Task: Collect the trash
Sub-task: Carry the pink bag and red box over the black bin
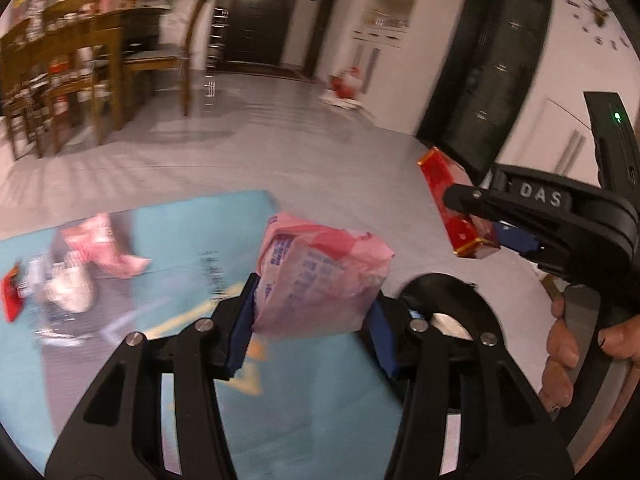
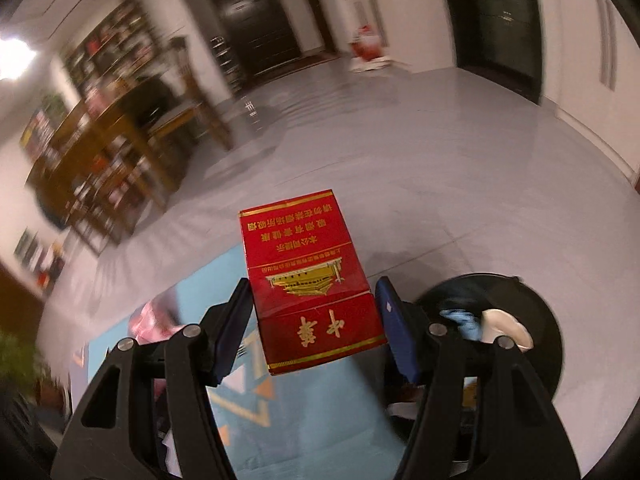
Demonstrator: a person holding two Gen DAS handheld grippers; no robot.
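Both grippers carry trash now, so the pick-up part for these two items looks done. The left gripper (image 1: 312,320) pinches a crumpled pink wrapper (image 1: 320,276) between its blue pads, w/ the wrapper standing up above the fingertips. The right gripper (image 2: 316,328) pinches a red cigarette box (image 2: 308,280) by its two sides; the box sticks forward and a bit tilted, well above the grey floor (image 2: 440,160). In the left wrist view the same box and the right gripper show at the right side, w/ a person's hand (image 1: 568,344) around the handle. A round black bin (image 2: 536,328) is just beside the right fingers, low in both views, and it has already something white and something blue inside, i.e. some trash seems collected. Neither item is over the opening yet, I judge. What is left: drop both items in the bin, then go back to the blue mat (image 1: 180,240), where a pile of more wrappers (image 1: 80,268) lies, blurred, approx. several pieces, so the task is maybe half way.
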